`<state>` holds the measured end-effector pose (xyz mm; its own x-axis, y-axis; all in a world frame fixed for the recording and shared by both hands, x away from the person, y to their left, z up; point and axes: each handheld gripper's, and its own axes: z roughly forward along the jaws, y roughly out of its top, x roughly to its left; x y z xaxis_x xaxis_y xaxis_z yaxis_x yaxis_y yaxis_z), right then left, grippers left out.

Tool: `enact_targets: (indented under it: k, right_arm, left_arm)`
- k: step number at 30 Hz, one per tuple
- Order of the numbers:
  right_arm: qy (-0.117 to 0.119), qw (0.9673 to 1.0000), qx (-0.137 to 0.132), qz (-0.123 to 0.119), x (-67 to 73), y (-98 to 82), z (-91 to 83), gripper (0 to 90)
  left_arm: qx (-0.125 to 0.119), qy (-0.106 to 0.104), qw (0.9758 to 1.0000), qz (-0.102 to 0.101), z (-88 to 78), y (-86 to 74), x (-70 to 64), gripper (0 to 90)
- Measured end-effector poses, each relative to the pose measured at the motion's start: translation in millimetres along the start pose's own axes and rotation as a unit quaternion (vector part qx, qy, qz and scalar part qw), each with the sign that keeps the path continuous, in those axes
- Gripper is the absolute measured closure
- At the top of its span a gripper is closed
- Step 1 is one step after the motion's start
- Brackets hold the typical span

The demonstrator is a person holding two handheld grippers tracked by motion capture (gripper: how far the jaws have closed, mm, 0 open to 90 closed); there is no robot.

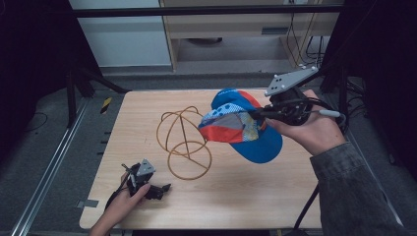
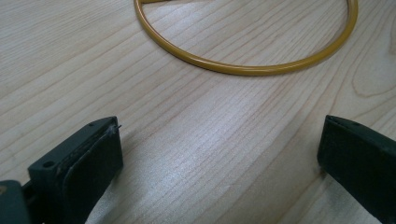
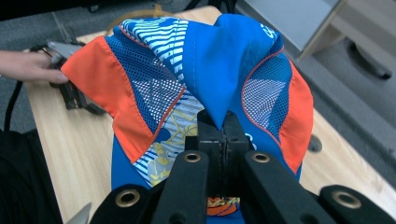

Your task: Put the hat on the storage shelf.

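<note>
Right claw (image 3: 219, 126): nearest the lens in the right gripper view, at the bottom centre of the frame; its two black jaws were pressed together on a pinched fold of blue fabric, so it was gripping the cap.
Right claw, high view (image 1: 255, 113): at the right of centre, held by a hand (image 1: 314, 130) that came in from the lower right, with the grey three-cornered plate (image 1: 290, 81) on top of it.
Cap (image 3: 205, 74): blue, with orange panels, mesh patches and striped print; it hung from the claw, clear of the bench. In the high view the cap (image 1: 241, 125) sat at the centre right of the frame, just beside the right edge of the wire stand, its blue peak towards the lower right.
Wire stand (image 1: 184, 142): a yellow-brown frame of a round base ring and curved hoops, standing at the centre of the bench; whether the cap touched it I could not tell.
Left claw (image 2: 219, 163): jaws wide apart with nothing between them, low over bare wood at the bottom of the left gripper view; the base ring (image 2: 243, 70) curved across the top of that frame.
Left claw, high view (image 1: 164, 188): at the lower left, in the other hand (image 1: 125, 199), near the base ring but apart from it.
Bench (image 1: 246, 196): pale wood, with dark floor around it.
</note>
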<state>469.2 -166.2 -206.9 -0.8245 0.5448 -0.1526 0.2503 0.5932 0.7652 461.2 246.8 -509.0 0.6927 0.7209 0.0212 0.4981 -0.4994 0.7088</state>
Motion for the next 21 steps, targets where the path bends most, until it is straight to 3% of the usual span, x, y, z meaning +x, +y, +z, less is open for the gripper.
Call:
enact_targets:
  k: [8,21]
  right_arm:
    - [0.004,0.9997,-0.017,-0.017,8.6,20.7,3.1,89.9]
    - [0.014,0.9993,-0.013,-0.033,18.1,32.8,16.9,89.9]
  left_arm:
    - [-0.002,0.0,1.0,-0.003,0.4,-0.1,-0.4,0.0]
    - [-0.001,0.0,1.0,-0.001,0.2,0.0,-0.1,0.0]
